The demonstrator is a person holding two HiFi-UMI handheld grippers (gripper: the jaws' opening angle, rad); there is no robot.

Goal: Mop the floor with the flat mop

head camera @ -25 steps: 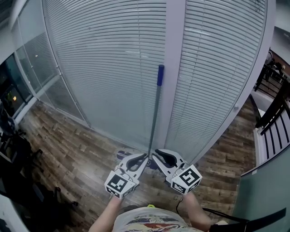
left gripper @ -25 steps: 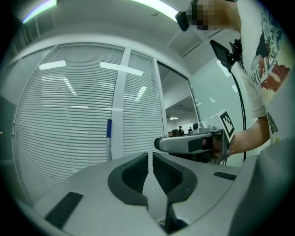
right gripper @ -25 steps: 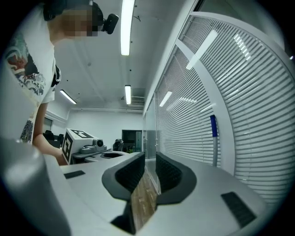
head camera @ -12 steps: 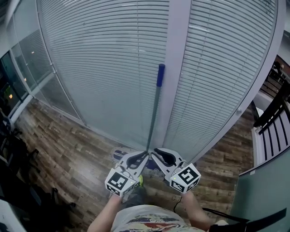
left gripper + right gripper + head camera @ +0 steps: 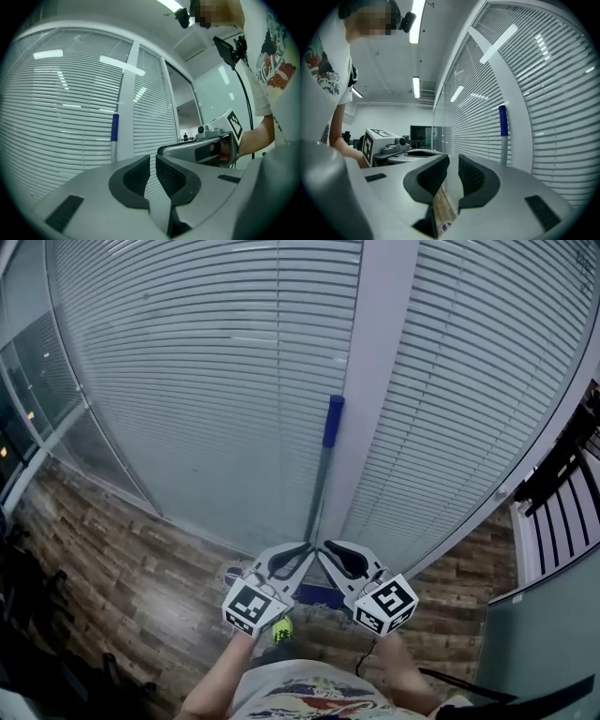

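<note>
The flat mop stands upright against a white pillar [image 5: 375, 381]. Its grey pole [image 5: 317, 493] carries a blue grip [image 5: 332, 421] at the top, and its blue head [image 5: 321, 595] rests on the wooden floor. My left gripper [image 5: 305, 551] and right gripper [image 5: 326, 549] point at the pole from either side, tips close to it, both shut and holding nothing. In the left gripper view the pole [image 5: 114, 136] rises left of the shut left gripper [image 5: 153, 161]. In the right gripper view the pole [image 5: 503, 136] rises to the right of the right gripper [image 5: 453, 161].
Closed white blinds [image 5: 187, 381] behind glass fill the wall ahead. Wooden floor [image 5: 112, 549] runs along its foot. Dark furniture [image 5: 28, 615] stands at the left, a black railing [image 5: 558, 474] and a teal wall [image 5: 544, 634] at the right. A yellow-green shoe [image 5: 282, 629] shows below the grippers.
The view has moved closer to the blinds and the mop. Both grippers travelled forward with it, their tips now nearer the pole. The jaws stayed shut.
</note>
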